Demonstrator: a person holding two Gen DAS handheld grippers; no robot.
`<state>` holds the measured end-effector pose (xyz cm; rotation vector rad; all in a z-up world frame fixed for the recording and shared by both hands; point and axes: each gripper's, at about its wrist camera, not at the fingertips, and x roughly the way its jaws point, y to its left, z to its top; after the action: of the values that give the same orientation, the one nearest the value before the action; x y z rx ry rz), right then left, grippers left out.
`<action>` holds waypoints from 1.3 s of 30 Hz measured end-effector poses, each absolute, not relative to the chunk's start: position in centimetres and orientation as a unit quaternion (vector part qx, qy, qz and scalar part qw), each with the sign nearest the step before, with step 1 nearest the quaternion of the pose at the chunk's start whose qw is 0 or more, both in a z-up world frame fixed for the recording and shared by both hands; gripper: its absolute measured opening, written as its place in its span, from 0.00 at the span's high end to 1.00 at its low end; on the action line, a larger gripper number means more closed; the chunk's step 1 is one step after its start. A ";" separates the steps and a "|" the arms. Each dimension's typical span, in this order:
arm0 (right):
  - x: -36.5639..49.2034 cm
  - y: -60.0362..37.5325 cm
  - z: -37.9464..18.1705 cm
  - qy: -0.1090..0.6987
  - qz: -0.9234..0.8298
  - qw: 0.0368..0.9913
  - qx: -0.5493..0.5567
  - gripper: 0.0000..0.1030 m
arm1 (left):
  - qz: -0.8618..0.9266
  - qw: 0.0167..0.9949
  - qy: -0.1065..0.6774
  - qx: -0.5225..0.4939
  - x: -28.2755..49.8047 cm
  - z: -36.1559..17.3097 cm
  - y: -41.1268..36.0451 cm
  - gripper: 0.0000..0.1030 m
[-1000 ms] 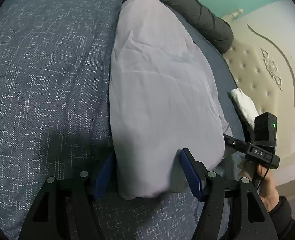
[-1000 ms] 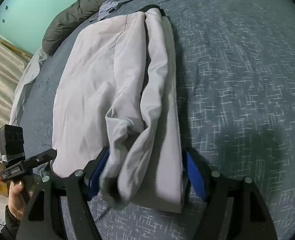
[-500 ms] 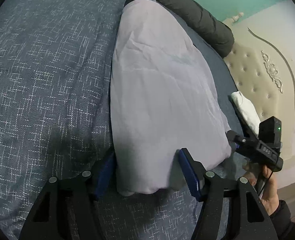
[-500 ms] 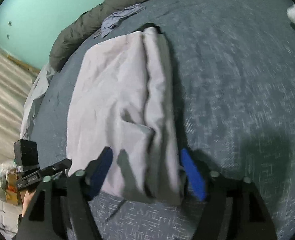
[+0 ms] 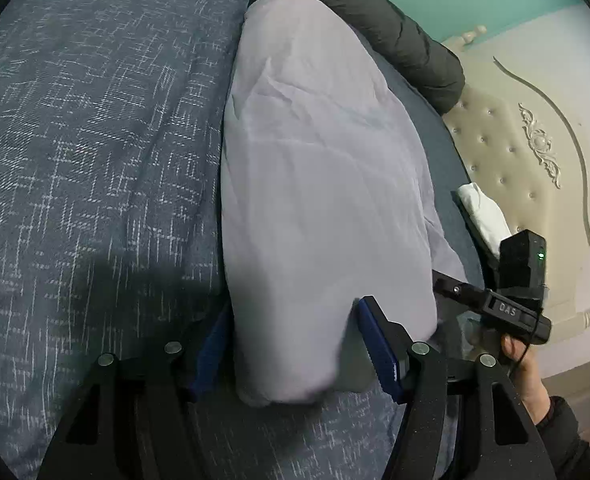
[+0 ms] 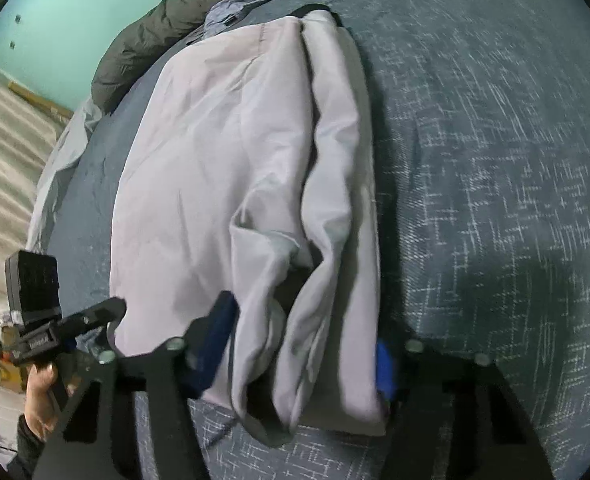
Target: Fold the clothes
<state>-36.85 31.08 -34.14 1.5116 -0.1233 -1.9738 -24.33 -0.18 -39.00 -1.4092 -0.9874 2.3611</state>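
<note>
Pale garment on the blue bedspread (image 5: 95, 152), one gripper at each near corner.

I see the folded pale garment (image 5: 319, 184) running from 12 to 6 o'clock down the bed. My right gripper (image 6: 307, 344) has just been closing, its jaws now gathering the bunched right corner. My left gripper (image 5: 295, 344) straddles the left corner, jaws parted; whether the pads (image 5: 377, 348) press the cloth I cannot tell.

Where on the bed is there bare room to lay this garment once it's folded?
Bare blue bedspread lies wide open beside the pale garment, on the side away from the headboard. Crowded: the far edge, with a dark rolled quilt and blue shirt; white cloth by the headboard.
</note>
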 end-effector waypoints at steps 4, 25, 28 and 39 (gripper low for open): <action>-36.8 29.8 -33.7 -0.031 -0.758 0.324 0.565 0.66 | 0.805 0.106 -0.335 -0.477 -24.8 -39.1 0.5 0.36; -34.2 28.7 -31.0 0.033 -0.804 0.320 0.500 0.84 | 0.831 0.106 -0.281 -0.467 -25.4 -36.6 2.2 0.53; -33.7 28.8 -29.4 0.047 -0.812 0.323 0.484 0.85 | 0.845 0.103 -0.263 -0.454 -25.2 -34.9 2.7 0.57; -33.5 28.1 -24.5 0.071 -0.832 0.327 0.443 0.86 | 0.877 0.121 -0.217 -0.411 -25.2 -29.1 5.6 0.62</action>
<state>-33.52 28.13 -24.47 1.1596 0.1855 -2.1788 -25.20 5.61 -29.07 -1.2002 -0.6325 2.5622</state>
